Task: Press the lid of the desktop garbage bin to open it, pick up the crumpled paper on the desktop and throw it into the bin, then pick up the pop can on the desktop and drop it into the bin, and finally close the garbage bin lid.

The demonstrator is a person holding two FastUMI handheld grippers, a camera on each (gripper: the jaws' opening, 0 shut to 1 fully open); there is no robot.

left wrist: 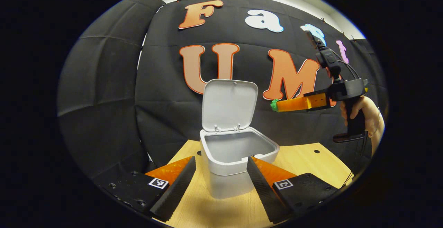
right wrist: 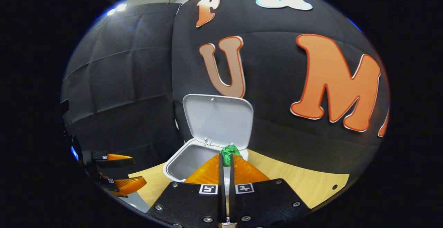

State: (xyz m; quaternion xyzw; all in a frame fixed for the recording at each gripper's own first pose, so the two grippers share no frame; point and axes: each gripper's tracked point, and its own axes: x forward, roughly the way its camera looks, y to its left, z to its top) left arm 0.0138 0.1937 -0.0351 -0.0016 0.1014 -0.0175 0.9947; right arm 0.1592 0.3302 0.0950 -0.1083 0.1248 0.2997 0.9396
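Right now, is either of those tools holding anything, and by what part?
Yes. The right tool pinches a small green crumpled paper at its very tips, held up near the open bin. The left tool is open and holds nothing.

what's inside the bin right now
The bin stands with its lid up. The visible upper inside walls are bare grey. Its bottom is hidden by the front rim, so contents cannot be told. The right claw holds green crumpled paper above it.

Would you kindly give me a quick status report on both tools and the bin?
Left tool open, low before the bin. Right tool shut on green crumpled paper, raised beside the bin. Lid upright, open. Nothing blocking the opening.
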